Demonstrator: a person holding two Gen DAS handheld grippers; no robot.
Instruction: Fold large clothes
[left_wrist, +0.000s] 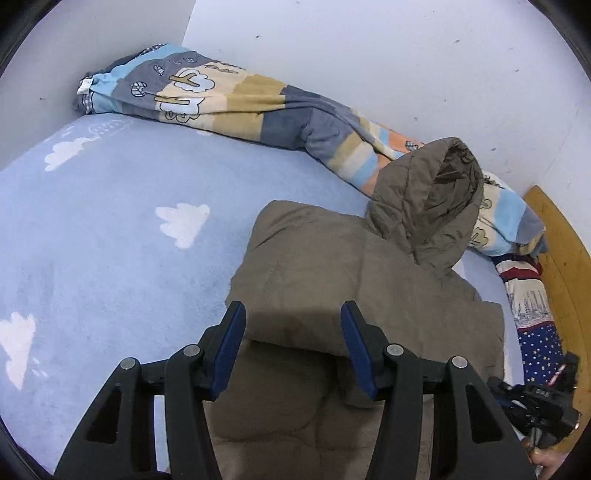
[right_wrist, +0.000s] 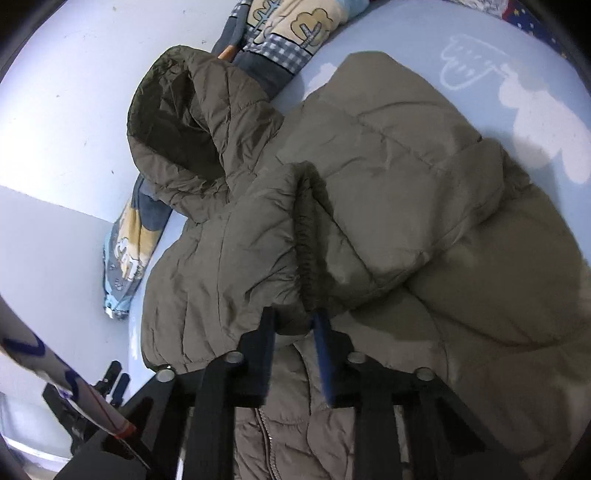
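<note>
Left wrist view first: the bed (left_wrist: 92, 229), with its pale blue cloud-print sheet, takes up most of the frame and sits in a corner of white wall. A rolled-up striped blanket (left_wrist: 236, 99) runs along the wall side. The thing being folded is a big olive-brown puffer jacket (left_wrist: 314, 266), lying on the bed just this side of the blanket, hood (left_wrist: 428, 206) propped up against it. One side already looks folded in over the body.

My read on handling: it's padded and quilted, so light for its size, super squashy, and the shell looks smooth enough to be a bit slippery. It'll spring back rather than hold a crease, so folds probably need pressing down. Best places to grab are the firmer bits like the cuff, hem or a seam line; a pinch of loose padding would likely slide out.

Left tool (left_wrist: 293, 345) hovers over the folded-in edge with its blue-padded jaws standing apart, nothing pinched, jacket fabric just showing in the gap below.

Right wrist view: right tool (right_wrist: 295, 325) has its jaws drawn in close right at the sleeve end, by the dark ribbed cuff (right_wrist: 308, 236) that stands up ahead of it. Looks like they're pinching the fabric below the cuff.
</note>
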